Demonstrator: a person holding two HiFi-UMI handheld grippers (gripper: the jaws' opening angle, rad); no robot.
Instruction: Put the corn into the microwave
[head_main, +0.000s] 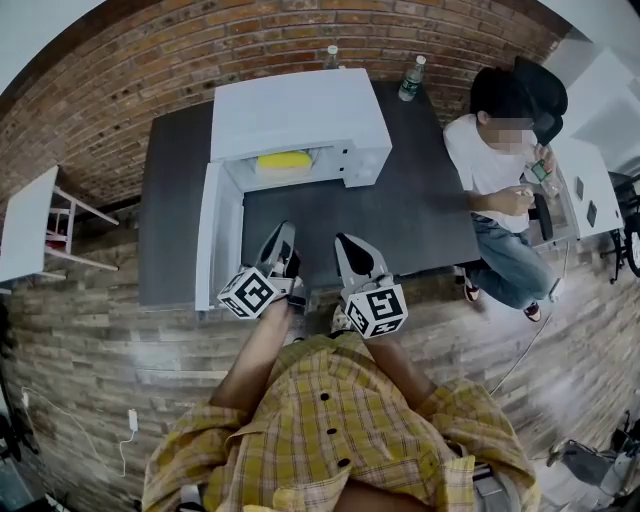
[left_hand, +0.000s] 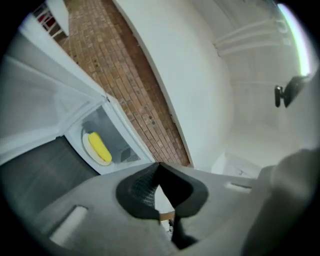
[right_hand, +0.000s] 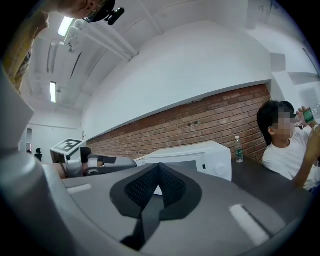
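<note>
**Colours and patterns at the open microwave.**
Yellow corn (head_main: 284, 160) in a white microwave (head_main: 300, 110); dark grey desk (head_main: 420, 215); red-brown brick wall (head_main: 110, 90); grey-brown plank floor (head_main: 90, 340); yellow plaid shirt (head_main: 340, 420); grey left tongs (head_main: 283, 240) and right tongs (head_main: 347, 246) with black pads (right_hand: 142, 189) and black-and-white chequered marker cubes (head_main: 250, 293).

Low in the centre of my head view I see a yellow plaid shirt (head_main: 340, 420) with dark round buttons (head_main: 322, 397) down its front. Above it, the left gripper (head_main: 284, 236) and right gripper (head_main: 344, 242) are tapered grey plastic shells with black mesh-textured pads (right_hand: 142, 189). Each carries a white cube with black square markers (head_main: 250, 293).
</note>
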